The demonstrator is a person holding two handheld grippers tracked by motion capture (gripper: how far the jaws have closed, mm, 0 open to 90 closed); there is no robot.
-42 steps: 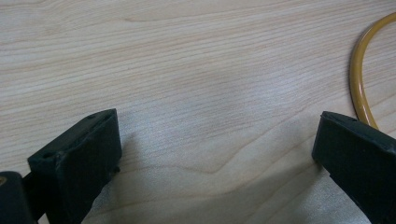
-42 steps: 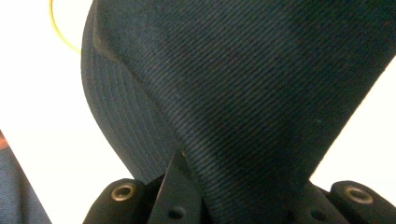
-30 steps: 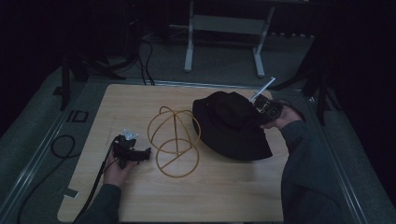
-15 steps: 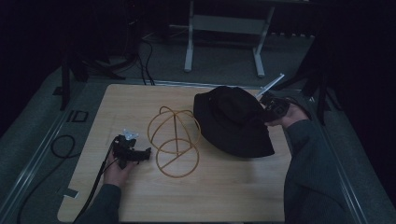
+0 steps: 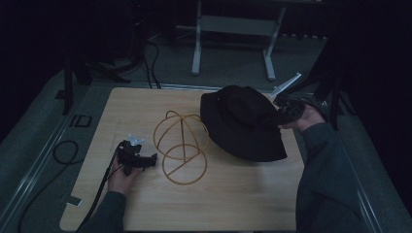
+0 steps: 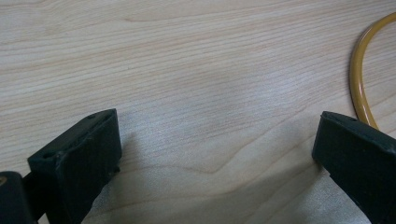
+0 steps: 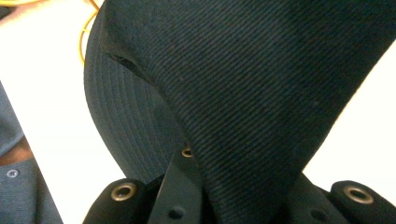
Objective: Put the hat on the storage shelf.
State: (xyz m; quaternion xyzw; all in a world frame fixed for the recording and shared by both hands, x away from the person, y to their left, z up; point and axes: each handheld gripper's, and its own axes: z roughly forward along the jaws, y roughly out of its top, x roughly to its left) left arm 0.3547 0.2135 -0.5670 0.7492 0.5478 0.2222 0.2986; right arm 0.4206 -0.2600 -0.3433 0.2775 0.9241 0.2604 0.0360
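The right gripper (image 5: 286, 114) clamps the hat (image 5: 240, 124) (thin fabric could slip free); the left gripper (image 5: 145, 160), jaws apart, rests on the bench (image 5: 233, 194).

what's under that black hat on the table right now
The black hat lies on the wooden table, its right side pinched in the right gripper and lifted. Its brim edge sits close beside the yellow wire frame. Whatever is beneath the crown is covered.
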